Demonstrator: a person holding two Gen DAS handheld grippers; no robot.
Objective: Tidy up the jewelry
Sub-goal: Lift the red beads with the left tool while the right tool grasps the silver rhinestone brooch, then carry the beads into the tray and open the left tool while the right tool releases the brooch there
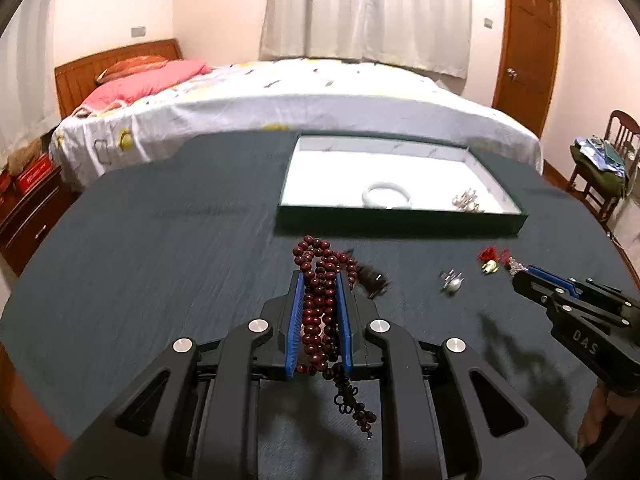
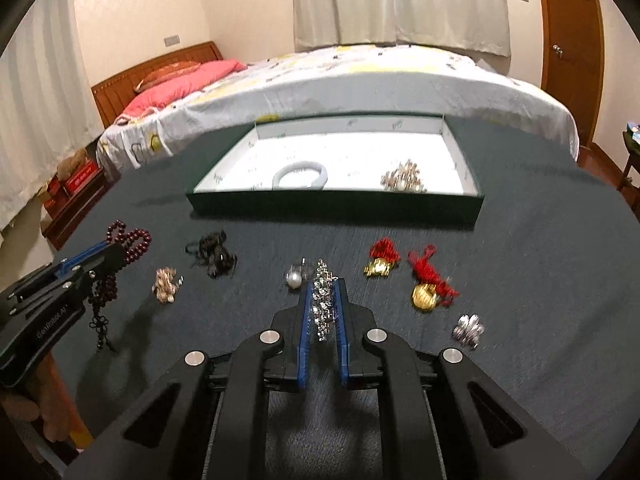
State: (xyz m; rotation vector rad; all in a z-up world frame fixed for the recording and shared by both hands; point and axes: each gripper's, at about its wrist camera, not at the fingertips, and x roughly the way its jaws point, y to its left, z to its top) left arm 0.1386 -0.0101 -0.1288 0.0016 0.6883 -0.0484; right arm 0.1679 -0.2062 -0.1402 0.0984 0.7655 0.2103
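Note:
My left gripper (image 1: 319, 280) is shut on a dark red bead necklace (image 1: 318, 312), whose tassel end dangles below the jaws. My right gripper (image 2: 323, 286) is shut on a silver crystal piece (image 2: 323, 304), raised off the dark table cloth (image 2: 540, 320). In the right wrist view the left gripper (image 2: 110, 246) appears at the left with the red beads (image 2: 134, 240). Ahead lies a green tray (image 2: 336, 206) with a white lining, holding a pale bangle (image 2: 300, 174) and a sparkly cluster (image 2: 404, 178).
Loose on the cloth lie a black hair tie (image 2: 214, 258), a beige brooch (image 2: 166, 284), a pearl piece (image 2: 296, 278), two gold charms with red tassels (image 2: 382, 260) (image 2: 430, 286) and a silver brooch (image 2: 468, 330). A bed (image 2: 340, 92) stands behind the table.

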